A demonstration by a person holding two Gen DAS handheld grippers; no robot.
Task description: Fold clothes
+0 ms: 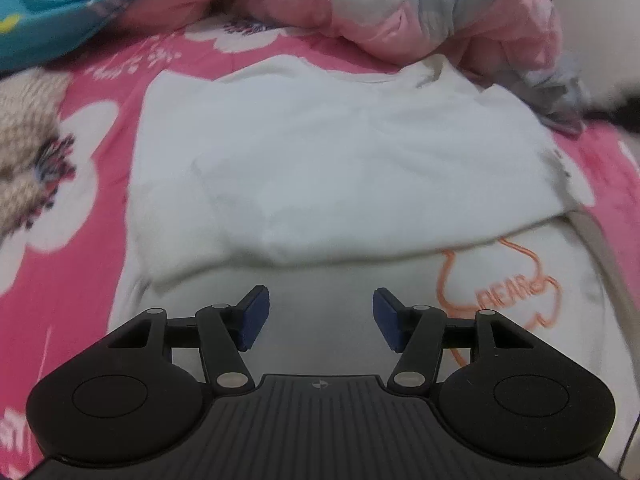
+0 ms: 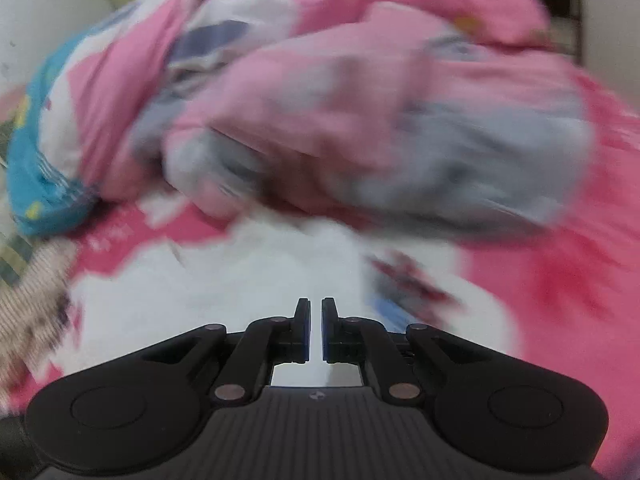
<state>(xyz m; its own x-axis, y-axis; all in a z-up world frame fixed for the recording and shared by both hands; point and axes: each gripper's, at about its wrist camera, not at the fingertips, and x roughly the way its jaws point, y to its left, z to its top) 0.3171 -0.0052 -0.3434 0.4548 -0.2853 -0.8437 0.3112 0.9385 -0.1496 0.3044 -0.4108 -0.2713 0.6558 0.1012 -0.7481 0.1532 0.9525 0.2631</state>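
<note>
A white T-shirt point(image 1: 340, 160) lies on the pink bed, its upper part folded down over the lower part, which bears an orange outline print point(image 1: 516, 280). My left gripper point(image 1: 320, 312) hovers over the near white cloth, jaws open with nothing between the blue pads point(image 1: 252, 320). The right wrist view is blurred; my right gripper point(image 2: 316, 320) stands shut with only a thin slit between its pads and nothing in it, above a patch of the white T-shirt point(image 2: 248, 280).
A pink flowered bedsheet point(image 1: 96, 80) covers the bed. A bunched pink and grey quilt point(image 1: 420, 12) lies at the far side, also filling the right wrist view as the quilt point(image 2: 360, 120). A blue cloth point(image 1: 48, 4) and a beige knit item point(image 1: 24, 140) sit at the left.
</note>
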